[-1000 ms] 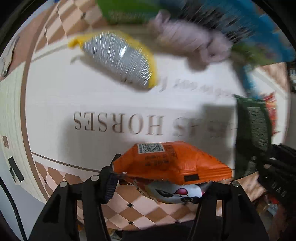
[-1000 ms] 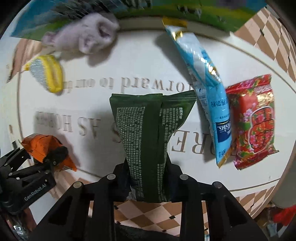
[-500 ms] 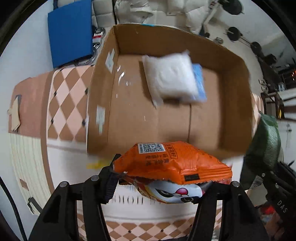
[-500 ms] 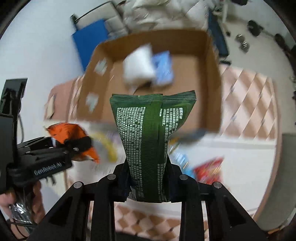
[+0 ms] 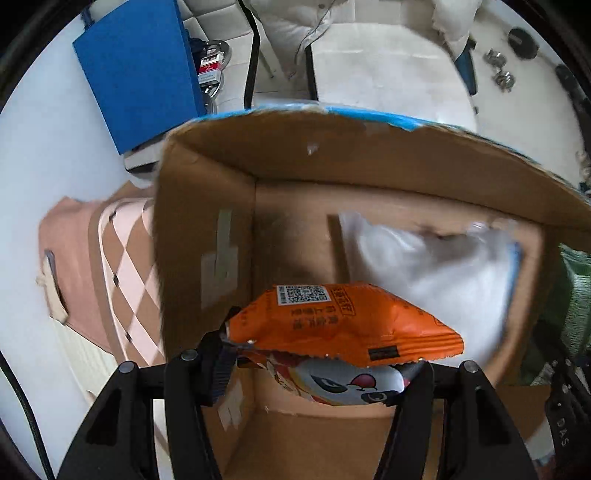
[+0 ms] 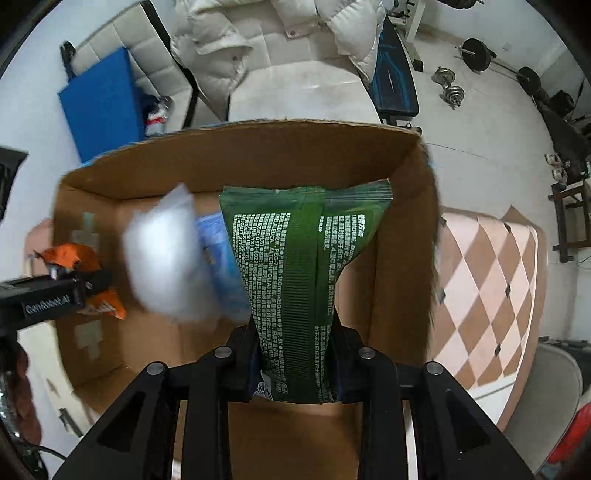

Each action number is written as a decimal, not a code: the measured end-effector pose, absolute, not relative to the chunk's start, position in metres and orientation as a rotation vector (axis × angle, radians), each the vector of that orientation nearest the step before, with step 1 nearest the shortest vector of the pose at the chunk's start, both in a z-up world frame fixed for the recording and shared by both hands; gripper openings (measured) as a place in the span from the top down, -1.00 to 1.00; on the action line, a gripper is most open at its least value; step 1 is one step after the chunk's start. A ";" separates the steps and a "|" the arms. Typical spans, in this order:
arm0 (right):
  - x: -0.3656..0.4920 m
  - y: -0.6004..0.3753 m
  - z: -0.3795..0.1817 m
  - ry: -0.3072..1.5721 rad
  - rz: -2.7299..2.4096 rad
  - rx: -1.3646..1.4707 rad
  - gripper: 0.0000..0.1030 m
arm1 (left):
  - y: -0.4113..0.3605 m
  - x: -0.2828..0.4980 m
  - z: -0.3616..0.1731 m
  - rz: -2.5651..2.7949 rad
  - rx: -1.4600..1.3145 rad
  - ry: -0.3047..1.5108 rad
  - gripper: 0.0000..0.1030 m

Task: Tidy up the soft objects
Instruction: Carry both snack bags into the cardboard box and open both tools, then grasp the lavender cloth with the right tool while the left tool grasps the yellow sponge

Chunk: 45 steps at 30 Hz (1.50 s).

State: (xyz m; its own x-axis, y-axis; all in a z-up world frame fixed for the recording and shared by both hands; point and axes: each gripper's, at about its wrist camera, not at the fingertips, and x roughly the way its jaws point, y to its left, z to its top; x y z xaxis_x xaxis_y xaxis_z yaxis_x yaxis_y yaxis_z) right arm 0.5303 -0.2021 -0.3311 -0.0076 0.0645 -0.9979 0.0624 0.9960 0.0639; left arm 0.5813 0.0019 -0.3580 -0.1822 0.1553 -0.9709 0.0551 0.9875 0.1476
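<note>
Both grippers have closed in on the cardboard box since half a second ago: its walls now fill each view, where the whole box showed before, and the white mat with lettering from a second ago is gone from sight.

Left gripper: fingers pinched on an orange snack packet, held flat and crosswise over the box's near left corner. Packet carries a QR code label at its top edge and small printed characters too small to read; a cartoon face shows on its underside.

Right gripper: fingers clamped on the lower end of a green packet, which stands upright above the right half of the box. Its back bears dense white small print; "180mm*150mm" can be made out, the rest not.

Left gripper body as seen from the right wrist view: marked "GenRobot.AI".

Inside the box: a white soft bag, blurred, lying on the floor toward the far wall, with a blue item touching its right side. Patches of tape on the left inner wall.

Beside the box: a checkered pink-and-brown mat on both sides.

Beyond the box: a blue panel leaning to the left, a white puffy jacket on a pale sofa, and dumbbells on the floor to the far right.
</note>
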 end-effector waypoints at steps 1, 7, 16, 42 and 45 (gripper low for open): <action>0.536 -0.201 -0.336 1.588 -0.002 0.093 0.39 | -0.001 0.583 -0.364 0.095 0.178 1.763 -0.10; 0.556 -0.198 -0.368 1.639 -0.017 0.070 0.39 | -0.018 0.586 -0.382 0.095 0.247 1.773 -0.10; 0.561 -0.199 -0.373 1.663 -0.020 0.105 0.31 | -0.013 0.585 -0.379 0.081 0.164 1.809 -0.13; 0.470 -0.164 -0.244 1.442 0.038 0.103 -1.00 | 0.011 0.464 -0.222 -0.047 -0.032 1.497 -0.93; 0.443 -0.160 -0.229 1.402 0.064 0.108 -1.00 | 0.022 0.437 -0.211 -0.009 -0.063 1.466 -0.93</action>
